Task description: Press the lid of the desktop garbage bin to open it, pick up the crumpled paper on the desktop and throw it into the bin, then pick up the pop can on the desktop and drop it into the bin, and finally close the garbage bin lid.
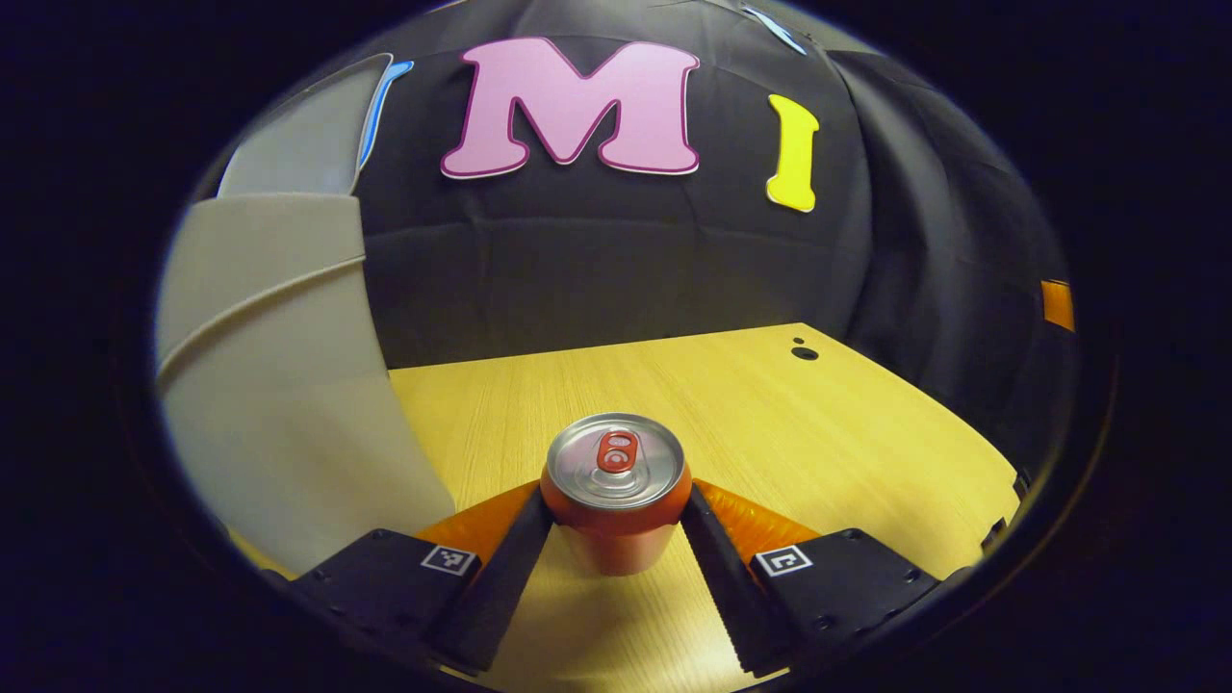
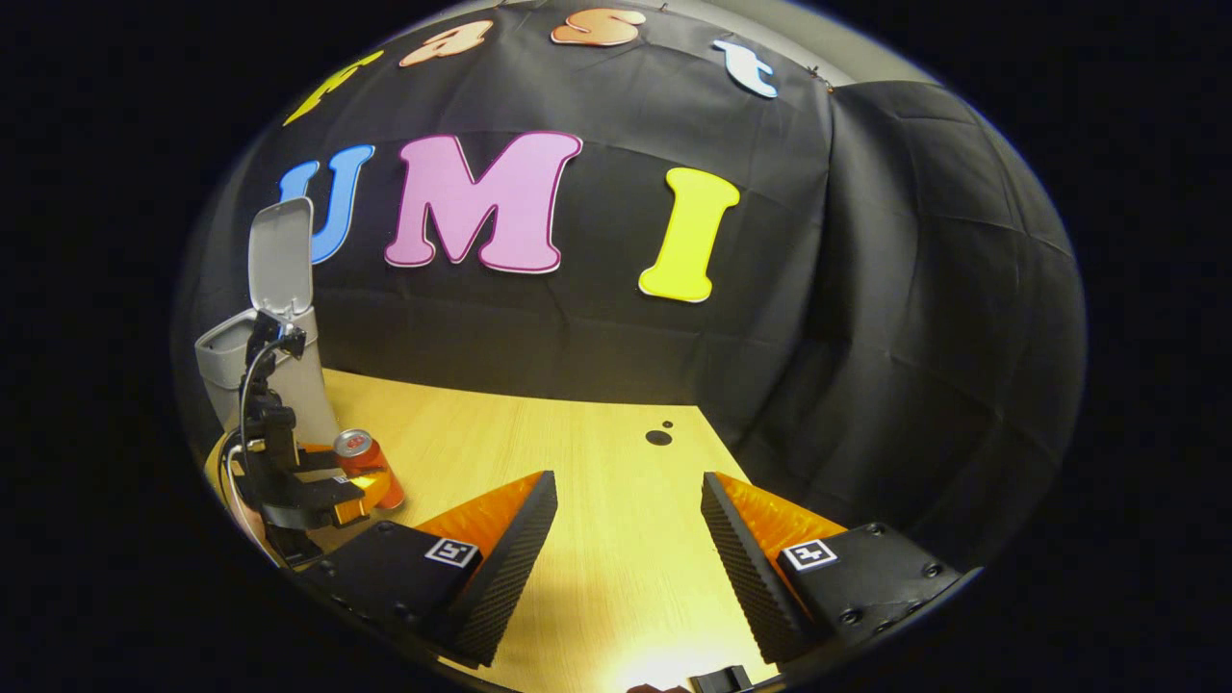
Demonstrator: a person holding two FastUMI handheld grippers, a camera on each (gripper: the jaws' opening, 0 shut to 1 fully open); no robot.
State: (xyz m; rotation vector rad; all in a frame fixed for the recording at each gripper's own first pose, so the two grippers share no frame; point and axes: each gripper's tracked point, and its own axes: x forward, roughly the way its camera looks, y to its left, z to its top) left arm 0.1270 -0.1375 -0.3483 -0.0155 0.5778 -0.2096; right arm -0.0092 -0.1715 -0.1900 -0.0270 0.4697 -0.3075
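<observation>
Both fingers of your left gripper (image 1: pixel 616 525) press the sides of the upright pop can (image 1: pixel 616 491) on the counter (image 1: pixel 847 433), just beside the grey bin (image 1: pixel 289 385) with its lid (image 2: pixel 281 255) raised, while your right gripper (image 2: pixel 628 525) hangs wide, holding nothing, over bare wood.

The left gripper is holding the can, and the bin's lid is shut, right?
Not quite. The lid is open, standing straight up above the bin, as the right gripper view shows. The rest is right: the left gripper has the can between its fingers.
</observation>
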